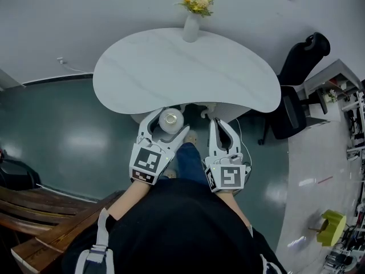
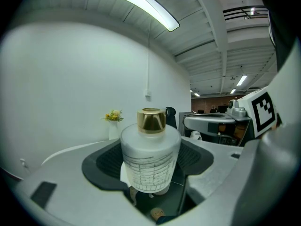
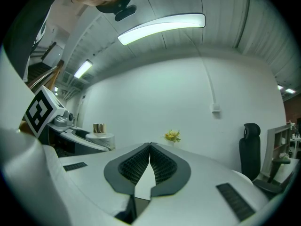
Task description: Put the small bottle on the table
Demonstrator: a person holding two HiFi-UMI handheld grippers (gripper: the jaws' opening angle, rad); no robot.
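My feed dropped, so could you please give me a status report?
Left gripper shut on small bottle, just short of table. Right gripper shut, empty. Vase at far edge.

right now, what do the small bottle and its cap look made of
The small bottle looks like frosted glass: milky, matte, translucent body; plastic is possible. Its cap looks like metal or metallised plastic: shiny gold with bright reflections.

Both bare forearms reach forward, side by side, toward the near edge of the table (image 1: 171, 67). The left gripper (image 1: 170, 123), at that edge, has its jaws clamped on the upright small bottle (image 2: 150, 157). The right gripper (image 1: 220, 125), just beside it, has its jaws pressed together, empty.
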